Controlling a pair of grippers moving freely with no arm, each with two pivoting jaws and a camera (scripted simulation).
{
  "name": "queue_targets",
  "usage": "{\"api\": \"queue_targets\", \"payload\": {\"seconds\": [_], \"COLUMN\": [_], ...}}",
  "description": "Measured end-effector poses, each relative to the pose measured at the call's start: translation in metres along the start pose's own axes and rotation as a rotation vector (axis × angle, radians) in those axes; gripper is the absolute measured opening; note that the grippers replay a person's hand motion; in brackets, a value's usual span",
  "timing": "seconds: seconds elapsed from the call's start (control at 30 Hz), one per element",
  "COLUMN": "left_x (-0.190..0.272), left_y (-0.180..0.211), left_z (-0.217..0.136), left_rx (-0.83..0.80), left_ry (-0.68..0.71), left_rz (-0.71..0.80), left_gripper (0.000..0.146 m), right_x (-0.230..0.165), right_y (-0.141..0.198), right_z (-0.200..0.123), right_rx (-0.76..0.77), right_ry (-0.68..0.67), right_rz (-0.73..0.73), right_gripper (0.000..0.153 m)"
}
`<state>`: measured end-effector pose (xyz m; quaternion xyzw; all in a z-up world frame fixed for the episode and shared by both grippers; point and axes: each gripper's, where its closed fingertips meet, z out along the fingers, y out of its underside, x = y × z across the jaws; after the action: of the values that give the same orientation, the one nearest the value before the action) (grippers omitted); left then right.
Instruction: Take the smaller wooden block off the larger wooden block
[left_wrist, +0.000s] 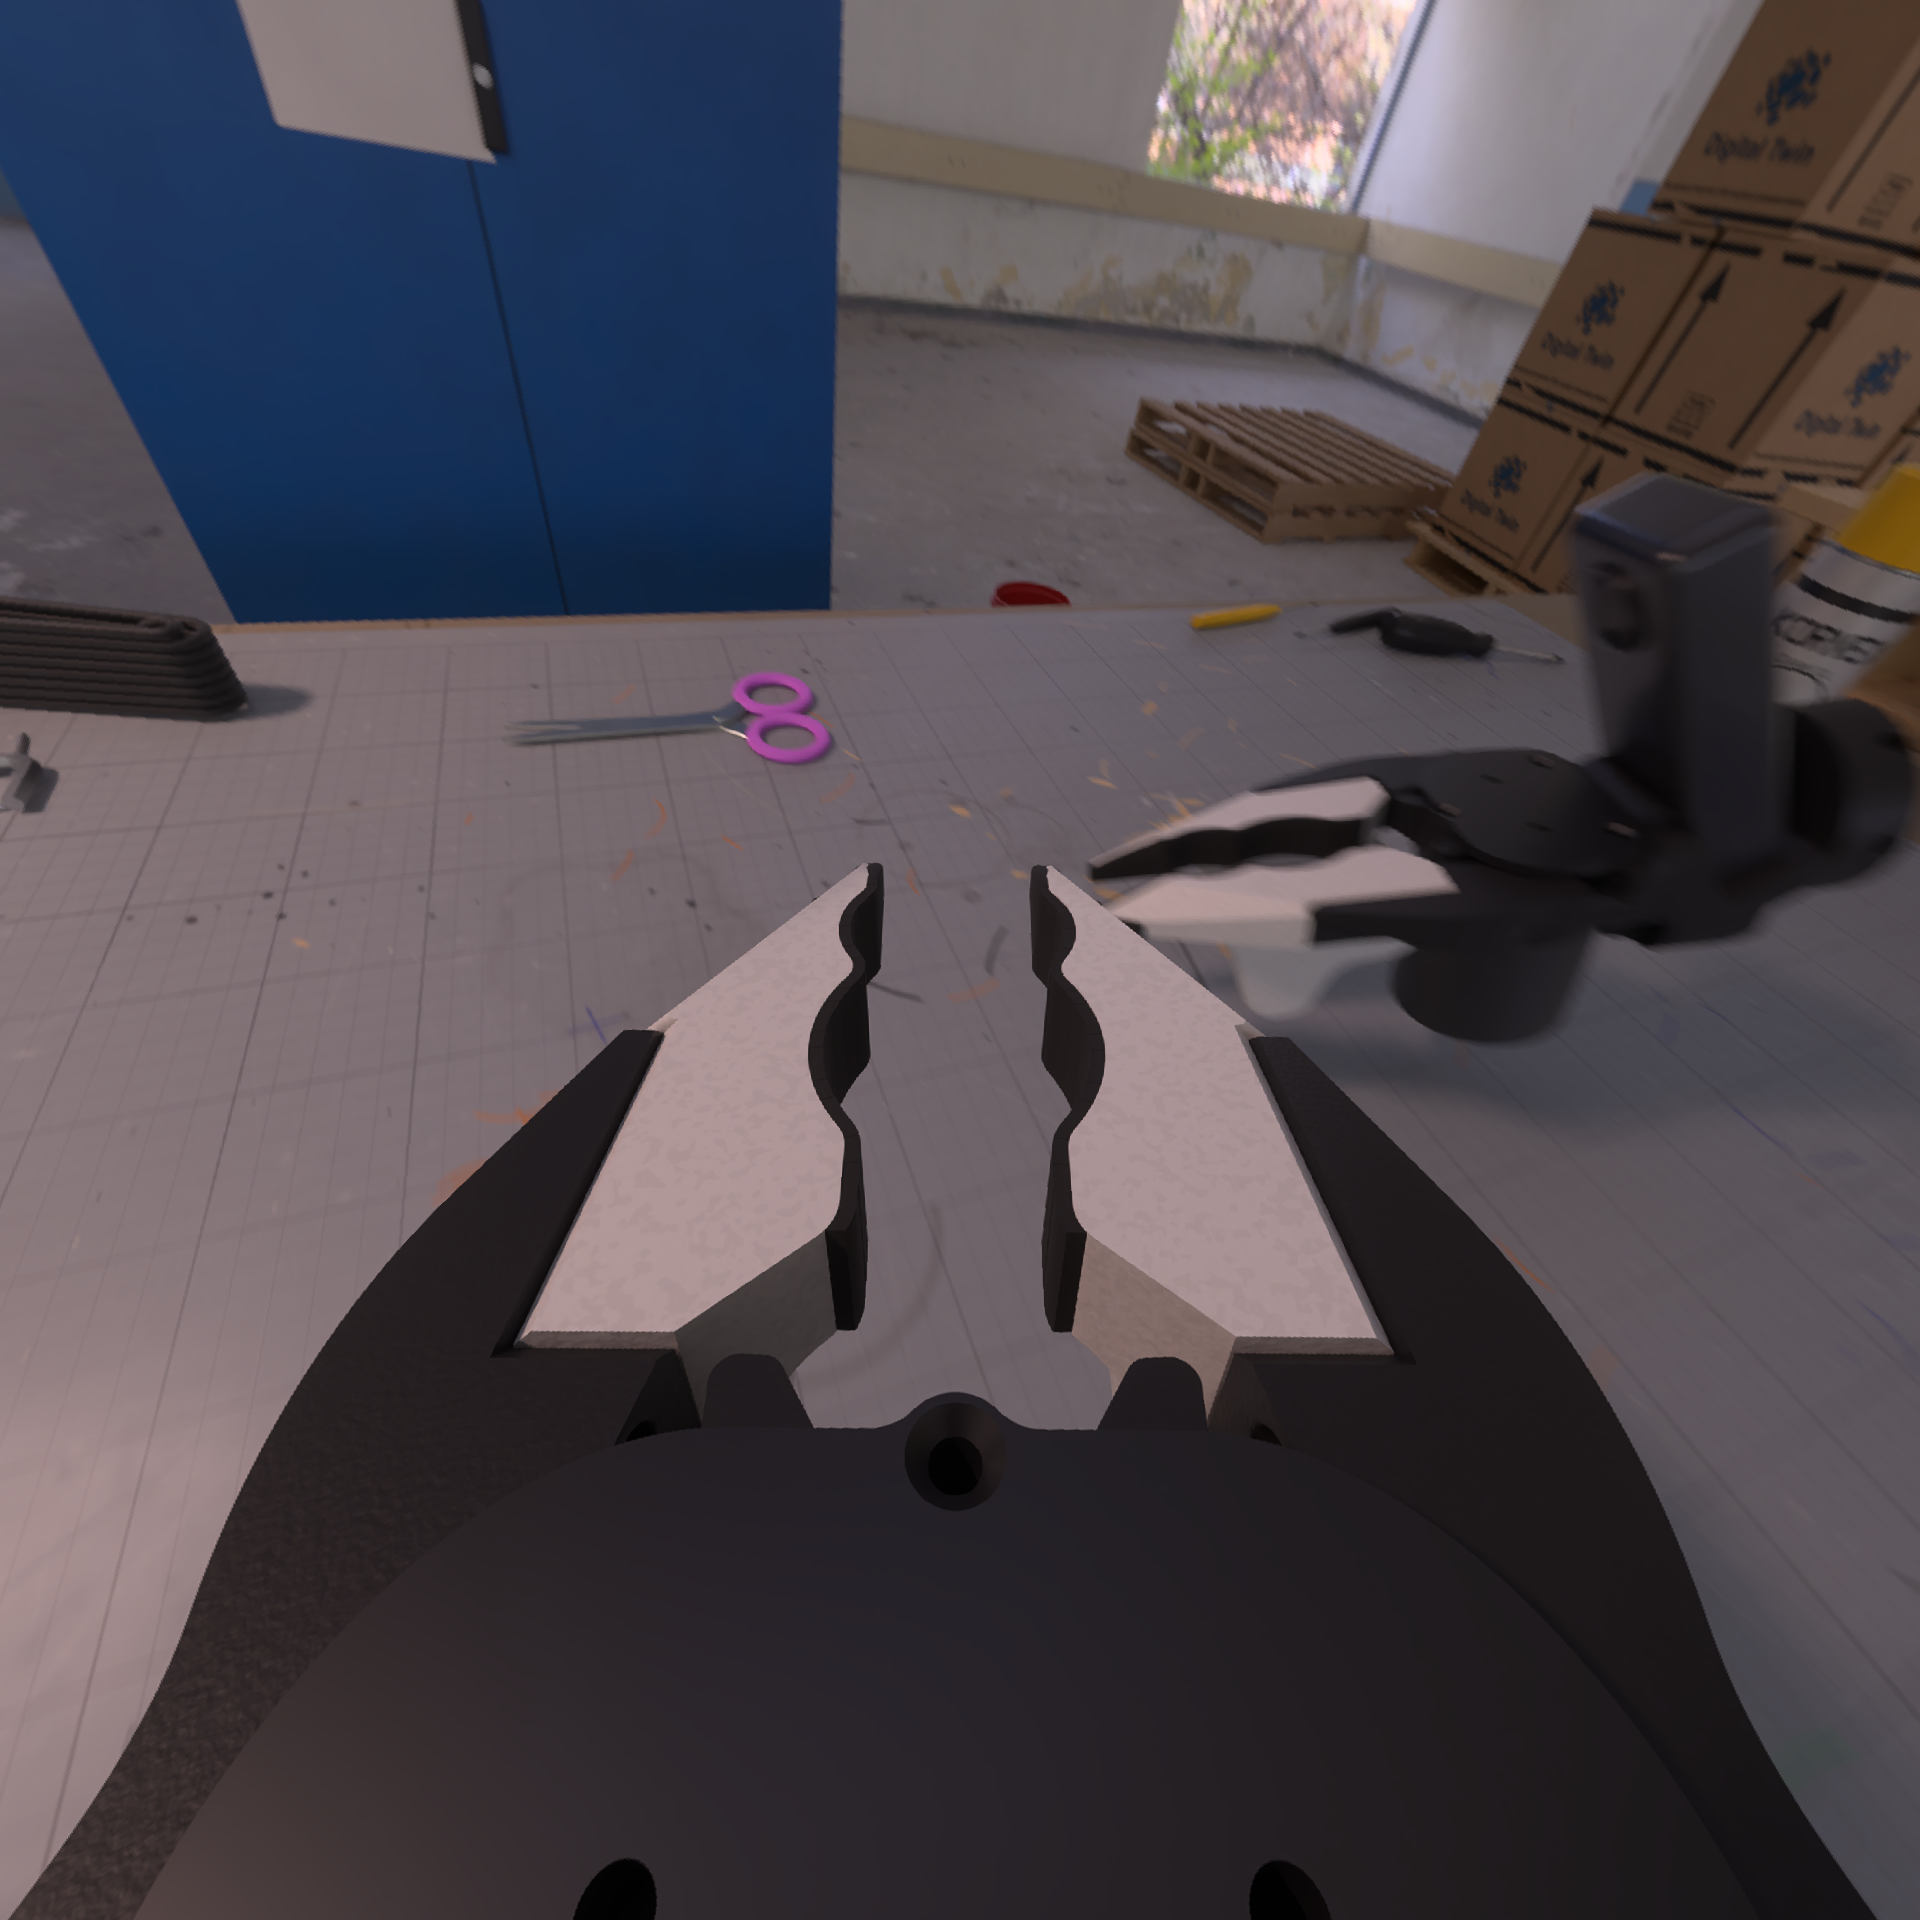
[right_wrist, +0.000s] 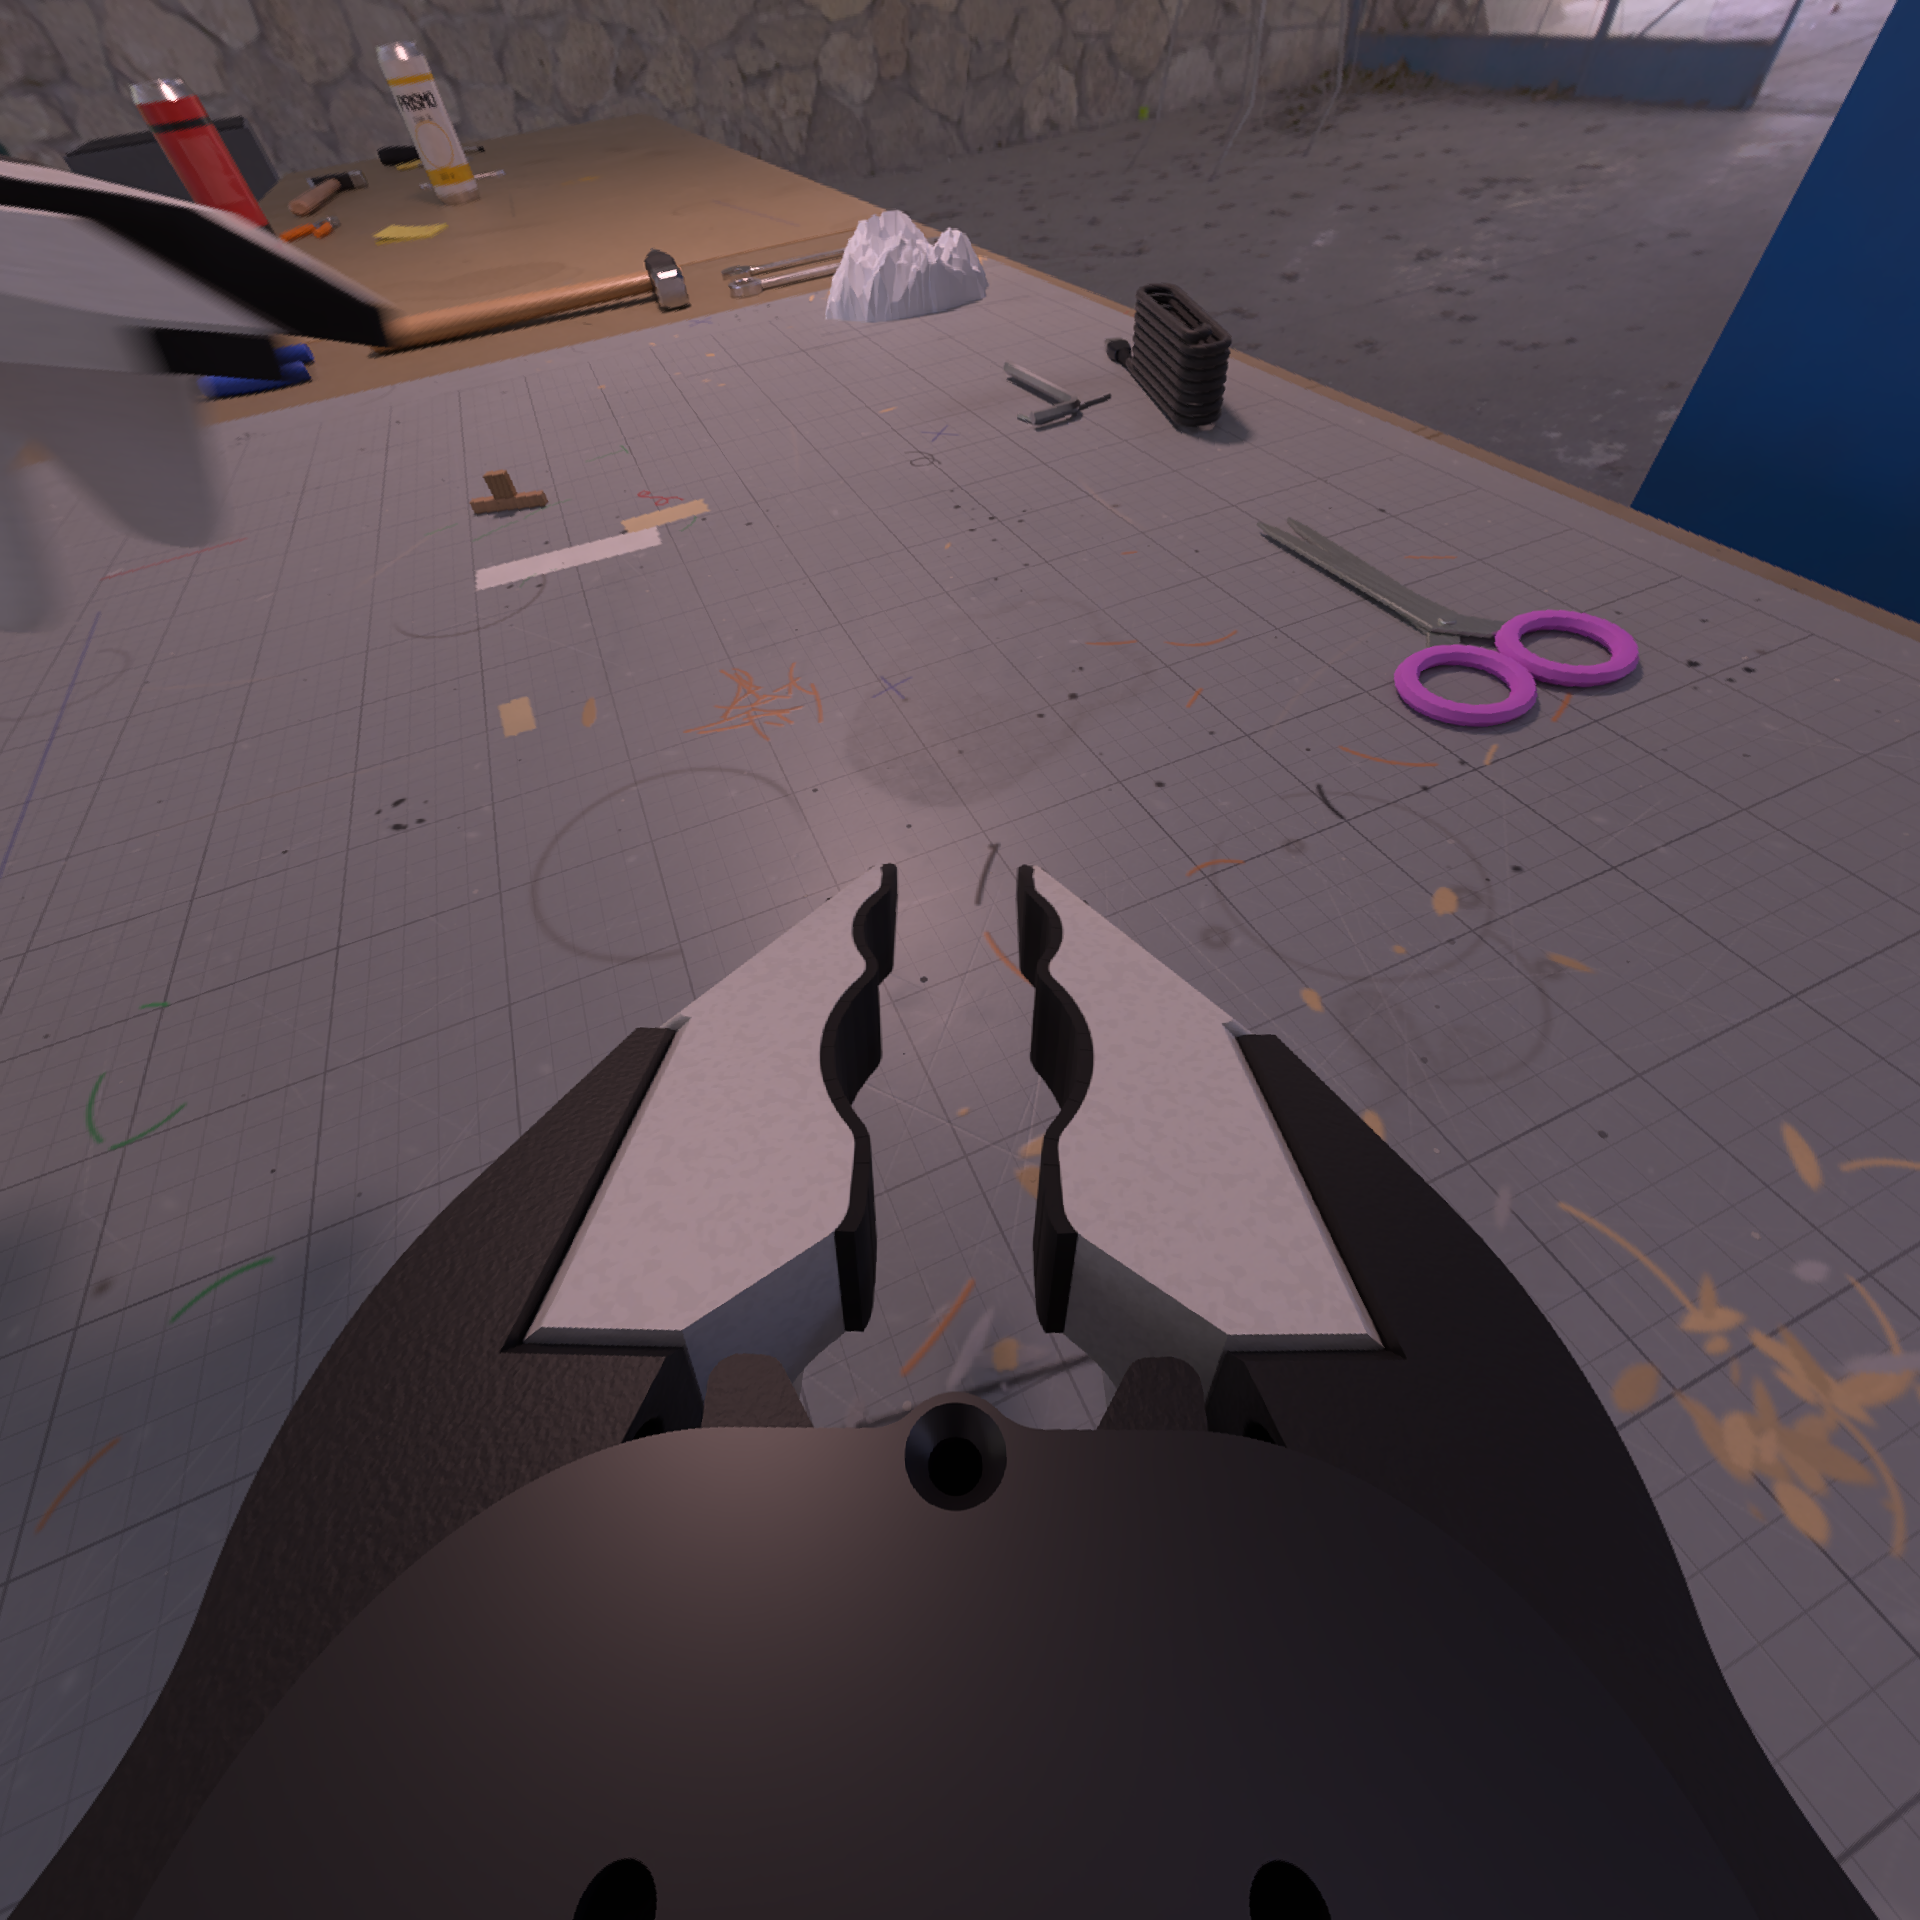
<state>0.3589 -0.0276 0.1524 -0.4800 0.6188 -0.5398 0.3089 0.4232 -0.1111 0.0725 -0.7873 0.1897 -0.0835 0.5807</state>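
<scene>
The smaller wooden block (right_wrist: 501, 482) stands upright on the larger, flat wooden block (right_wrist: 511, 504), far ahead and left on the grey cutting mat (right_wrist: 727, 582) in the right wrist view. My right gripper (right_wrist: 956, 883) is open and empty, low over the mat, well short of the blocks; it also shows at the right of the left wrist view (left_wrist: 1107, 891). My left gripper (left_wrist: 956, 883) is open and empty over the mat; its blurred fingers (right_wrist: 156, 301) show at the top left of the right wrist view. The blocks do not show in the left wrist view.
Purple-handled scissors (right_wrist: 1455, 644) (left_wrist: 769, 717) lie on the mat. A black ribbed object (right_wrist: 1184, 358) (left_wrist: 104, 665), a white crumpled shape (right_wrist: 904, 270), a hammer (right_wrist: 582, 296) and spray cans (right_wrist: 426, 120) sit farther off. A blue cabinet (left_wrist: 468, 312) and cardboard boxes (left_wrist: 1714, 364) stand beyond the table.
</scene>
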Motion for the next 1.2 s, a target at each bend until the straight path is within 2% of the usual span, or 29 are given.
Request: {"api": "queue_targets", "payload": {"seconds": [0.13,0.27,0.4,0.5,0.6,0.7,0.83,0.9,1.07,1.2], "left_x": [0.027,0.019,-0.014,-0.065,-0.126,-0.194,-0.268,-0.297,-0.343,-0.361], "left_y": [-0.008,-0.041,-0.067,-0.067,-0.043,-0.004,0.042,0.058,0.089,0.112], "left_z": [-0.069,-0.145,-0.21,-0.238,-0.239,-0.223,-0.188,-0.171,-0.143,-0.138], "left_rx": [-0.087,-0.071,-0.119,-0.281,-0.509,-0.722,-0.897,-0.981,-1.134,-1.236], "left_ry": [-0.016,-0.161,-0.358,-0.473,-0.402,-0.287,-0.164,-0.149,-0.143,-0.159], "left_rz": [0.025,0.074,0.19,0.259,0.281,0.258,0.214,0.223,0.302,0.313], "left_gripper": [0.026,0.026,0.028,0.035,0.043,0.045,0.046,0.047,0.046,0.043], "right_x": [-0.002,-0.005,-0.006,-0.007,-0.008,-0.008,-0.008,-0.007,-0.003,-0.001], "right_y": [-0.001,0.0,0.001,0.002,0.004,0.005,0.006,0.006,0.006,0.006], "right_z": [-0.002,-0.002,-0.002,-0.001,0.0,0.002,0.002,0.002,0.002,0.003], "right_rx": [0.017,0.011,0.0,-0.007,-0.022,-0.034,-0.039,-0.042,-0.039,-0.038], "right_ry": [-0.02,-0.049,-0.065,-0.073,-0.081,-0.085,-0.094,-0.096,-0.095,-0.091], "right_rz": [0.002,0.014,0.024,0.032,0.034,0.034,0.041,0.054,0.094,0.119], "right_gripper": [0.001,0.0,0.0,0.0,0.0,0.0,0.0,0.0,0.0,0.0]}}
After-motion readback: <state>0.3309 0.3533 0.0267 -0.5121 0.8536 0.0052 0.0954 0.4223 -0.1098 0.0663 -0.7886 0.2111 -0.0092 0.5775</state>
